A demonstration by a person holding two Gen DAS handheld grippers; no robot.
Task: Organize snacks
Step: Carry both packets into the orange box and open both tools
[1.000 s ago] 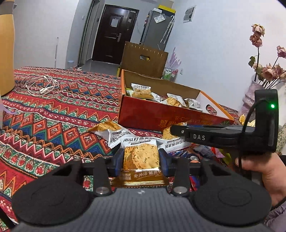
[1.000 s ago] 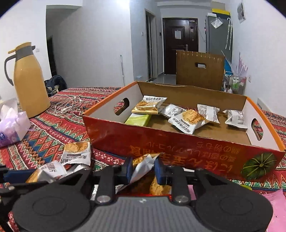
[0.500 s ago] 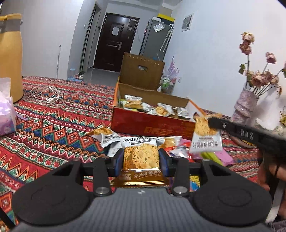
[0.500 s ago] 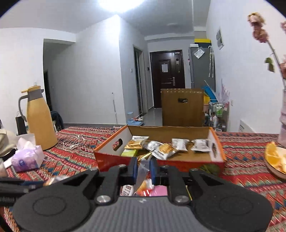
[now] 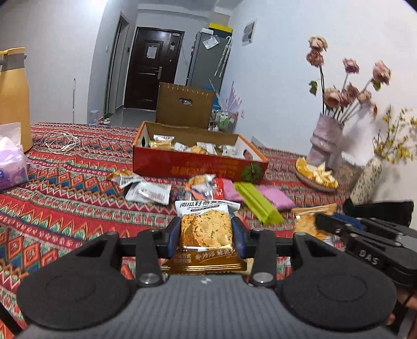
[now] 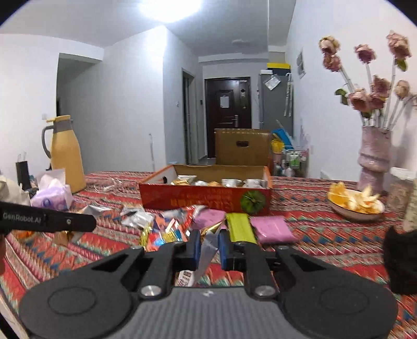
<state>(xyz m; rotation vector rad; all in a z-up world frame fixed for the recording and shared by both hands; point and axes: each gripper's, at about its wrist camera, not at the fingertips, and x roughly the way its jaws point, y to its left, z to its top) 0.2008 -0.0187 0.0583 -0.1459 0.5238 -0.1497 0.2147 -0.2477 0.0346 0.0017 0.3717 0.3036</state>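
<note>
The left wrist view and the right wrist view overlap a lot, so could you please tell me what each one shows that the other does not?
Only the left wrist view shows the left gripper clamped flat across a biscuit packet, and a vase of yellow flowers.

Only the right wrist view shows the right gripper pinching a silver wrapper edge-on, the ceiling light, and a small black bag.

Both show the red snack box, the green packet, the pink packets, the yellow jug, the rose vase and the plate of peel.
</note>
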